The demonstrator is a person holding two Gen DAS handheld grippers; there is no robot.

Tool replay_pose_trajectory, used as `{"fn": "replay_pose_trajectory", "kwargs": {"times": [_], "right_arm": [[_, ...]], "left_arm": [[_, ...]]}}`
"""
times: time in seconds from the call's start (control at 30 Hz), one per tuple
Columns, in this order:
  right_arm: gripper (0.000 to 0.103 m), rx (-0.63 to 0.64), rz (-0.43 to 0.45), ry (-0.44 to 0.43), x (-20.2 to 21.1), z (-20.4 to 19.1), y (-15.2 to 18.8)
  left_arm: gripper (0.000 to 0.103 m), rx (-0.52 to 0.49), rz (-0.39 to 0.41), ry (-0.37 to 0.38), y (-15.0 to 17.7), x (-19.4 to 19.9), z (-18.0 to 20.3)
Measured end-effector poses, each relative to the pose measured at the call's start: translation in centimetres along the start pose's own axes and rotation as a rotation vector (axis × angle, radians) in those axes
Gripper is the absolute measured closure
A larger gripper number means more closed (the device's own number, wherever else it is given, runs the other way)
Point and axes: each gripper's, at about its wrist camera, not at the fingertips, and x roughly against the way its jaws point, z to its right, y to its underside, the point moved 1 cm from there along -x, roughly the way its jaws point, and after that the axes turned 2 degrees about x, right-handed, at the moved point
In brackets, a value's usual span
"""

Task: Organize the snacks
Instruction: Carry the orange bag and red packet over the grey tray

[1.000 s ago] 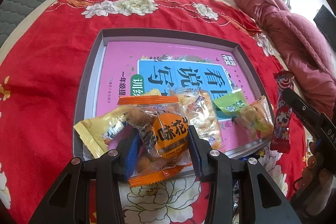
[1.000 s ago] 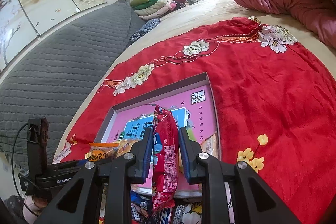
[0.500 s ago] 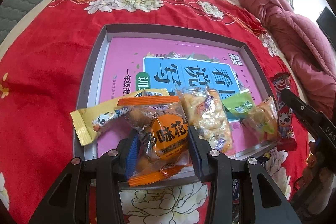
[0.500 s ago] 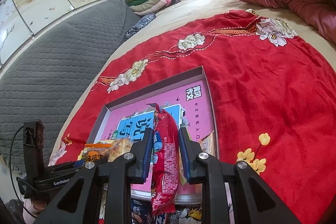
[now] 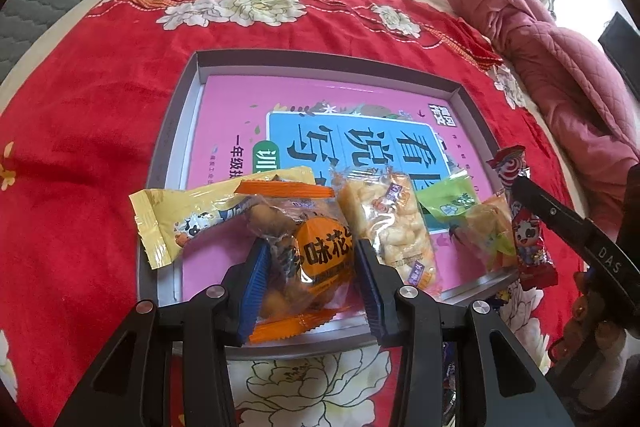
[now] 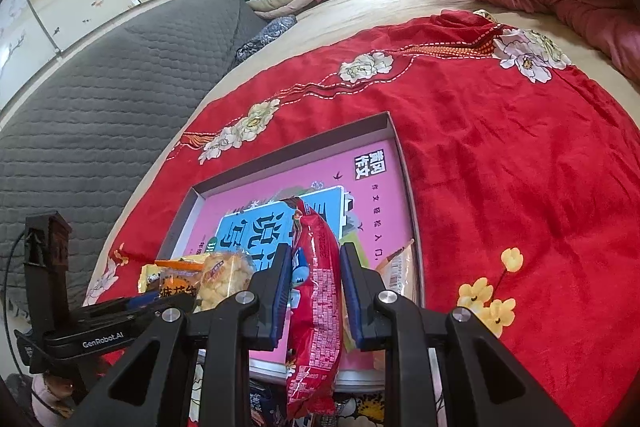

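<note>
Clearly, left gripper [image 5: 308,263] clamps orange packet [image 5: 316,255] — "味花".

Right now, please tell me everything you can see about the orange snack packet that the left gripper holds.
The orange snack packet is clear plastic with crimped orange ends and a round orange label with dark Chinese characters; brown lumpy pieces show inside. The left gripper pinches its middle between blue pads. It sits over the near edge of the grey tray, overlapping a yellow packet, beside a pale puffed-snack packet.
</note>
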Motion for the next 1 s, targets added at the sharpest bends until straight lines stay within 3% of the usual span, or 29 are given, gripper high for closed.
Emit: {"fn": "replay_pose_trajectory", "kwargs": {"times": [0.77,1.0], "right_arm": [[0.078,0.052,0.025,0.043,-0.6,-0.5,-0.8],[0.078,0.067,-0.012,0.057,-1.4,-0.6,-0.5]], "left_arm": [[0.058,-0.004,-0.005,0.003,0.0,0.2,0.2],[0.058,-0.003,-0.003,0.002,0.0,0.3,0.1]]}}
